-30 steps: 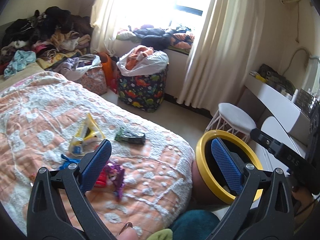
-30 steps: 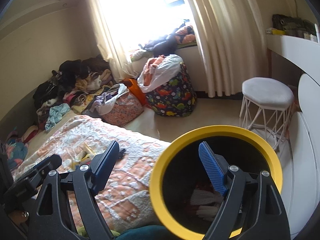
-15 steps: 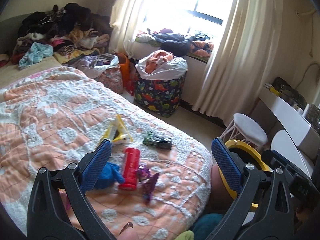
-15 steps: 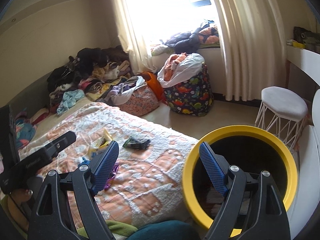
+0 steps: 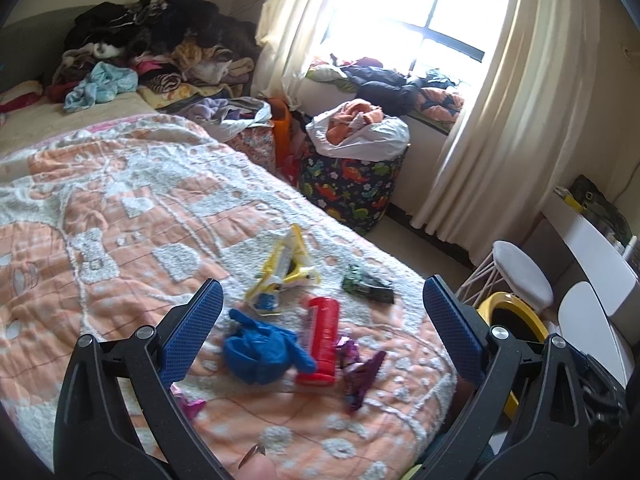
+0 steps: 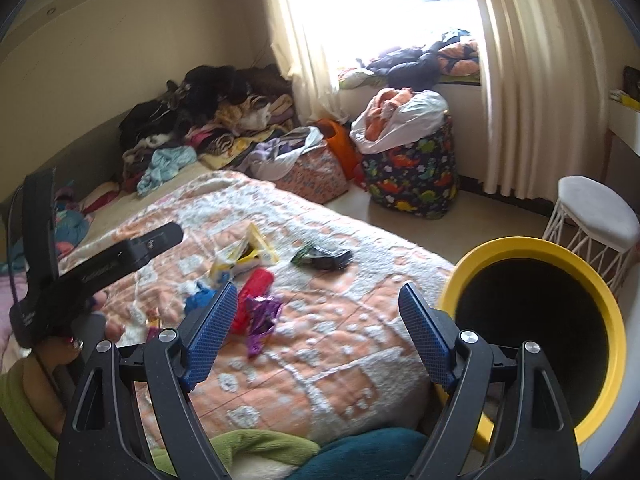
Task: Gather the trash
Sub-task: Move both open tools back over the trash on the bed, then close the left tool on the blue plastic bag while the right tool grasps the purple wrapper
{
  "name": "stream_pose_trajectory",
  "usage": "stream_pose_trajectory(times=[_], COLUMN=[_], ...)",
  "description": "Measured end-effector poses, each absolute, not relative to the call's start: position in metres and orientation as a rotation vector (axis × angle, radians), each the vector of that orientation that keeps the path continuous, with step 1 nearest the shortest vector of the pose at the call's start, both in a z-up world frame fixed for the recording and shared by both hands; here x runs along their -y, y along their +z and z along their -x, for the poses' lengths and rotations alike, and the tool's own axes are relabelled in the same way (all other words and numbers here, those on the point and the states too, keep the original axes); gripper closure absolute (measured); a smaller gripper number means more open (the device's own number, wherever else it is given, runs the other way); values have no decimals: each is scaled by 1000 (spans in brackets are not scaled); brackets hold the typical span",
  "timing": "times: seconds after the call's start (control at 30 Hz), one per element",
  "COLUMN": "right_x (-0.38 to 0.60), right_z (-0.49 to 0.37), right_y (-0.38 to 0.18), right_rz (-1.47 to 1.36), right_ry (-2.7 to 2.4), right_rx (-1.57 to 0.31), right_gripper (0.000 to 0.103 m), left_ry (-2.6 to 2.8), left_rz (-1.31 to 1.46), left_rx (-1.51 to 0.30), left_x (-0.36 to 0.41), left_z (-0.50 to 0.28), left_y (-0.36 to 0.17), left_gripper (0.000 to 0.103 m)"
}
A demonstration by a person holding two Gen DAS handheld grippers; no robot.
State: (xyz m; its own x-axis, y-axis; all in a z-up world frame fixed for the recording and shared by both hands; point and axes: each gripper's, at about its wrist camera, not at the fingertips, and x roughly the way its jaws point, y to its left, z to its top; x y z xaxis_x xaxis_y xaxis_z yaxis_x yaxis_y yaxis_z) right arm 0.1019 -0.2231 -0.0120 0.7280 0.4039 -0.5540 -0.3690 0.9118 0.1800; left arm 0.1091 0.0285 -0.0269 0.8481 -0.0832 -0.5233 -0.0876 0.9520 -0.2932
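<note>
Trash lies on the orange and white bedspread: a crumpled blue wad, a red tube, a purple wrapper, a yellow packet and a dark green wrapper. The same pieces show in the right wrist view: red tube, purple wrapper, dark wrapper. A black bin with a yellow rim stands beside the bed's foot. My left gripper is open above the trash. My right gripper is open and empty over the bed's corner.
A dinosaur-print hamper with a white bag stands by the window. A white stool and a white desk are at the right. Clothes are piled at the bed's head. A floral bag sits on the floor.
Both grippers have pulled back and swung left. More of the bed and trash has come into view, and the yellow-rimmed bin has slid to the right edge. Both stay open.
</note>
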Motion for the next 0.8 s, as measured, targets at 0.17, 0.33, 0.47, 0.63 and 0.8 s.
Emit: stream_pose_trajectory(times=[0.17,0.33,0.47,0.63,0.8], right_x=[201,185,173,158,143], right_z=[-105,-113,-123,-135,-145], right_y=[-21,-34,-50,-69,-88], right_rz=[-29,-13,-17,-8,8], right_ry=[463,486,502,522,543], right_rx=[-661,-719,-789,-868,-944], right_gripper=[23,24,32,44,57], left_ry=[43,41,24,-1,-15], left_rz=[336,356,352,359,370], left_rx=[-609,-666,-702,-744,-779], left_x=[-51,-67,-71,-72,-71], left_z=[-116,-122,-127,-131,-134], left_y=[-38,-53,-62,-74,-85], left_gripper=[11,16,28,42,48])
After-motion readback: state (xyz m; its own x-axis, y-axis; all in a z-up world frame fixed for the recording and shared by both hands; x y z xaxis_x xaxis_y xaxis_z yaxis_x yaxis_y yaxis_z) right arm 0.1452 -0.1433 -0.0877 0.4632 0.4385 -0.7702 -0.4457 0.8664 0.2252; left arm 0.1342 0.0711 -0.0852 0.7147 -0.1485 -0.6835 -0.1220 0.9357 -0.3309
